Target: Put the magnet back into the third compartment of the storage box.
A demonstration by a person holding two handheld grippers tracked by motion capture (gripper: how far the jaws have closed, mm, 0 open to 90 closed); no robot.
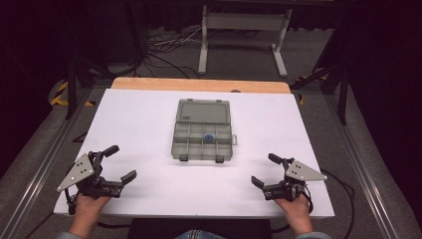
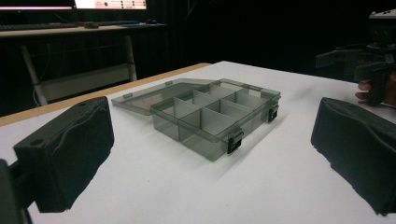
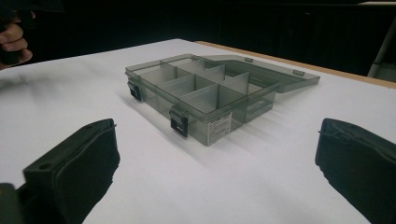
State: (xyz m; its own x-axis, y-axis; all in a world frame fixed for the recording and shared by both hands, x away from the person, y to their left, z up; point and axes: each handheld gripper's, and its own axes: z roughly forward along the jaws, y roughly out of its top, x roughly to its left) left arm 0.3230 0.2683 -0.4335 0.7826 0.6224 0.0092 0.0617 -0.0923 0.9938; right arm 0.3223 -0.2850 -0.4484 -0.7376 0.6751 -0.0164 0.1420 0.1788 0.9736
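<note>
The left gripper has its jaws spread wide, just above the white table. A smoky grey compartment box sits between them farther off, lid flopped open flat. The other gripper hangs at the far right.

A white desk frame and tangled cables stand beyond the table.

White table (wooden far edge), open grey compartment box lying mid-table
</note>
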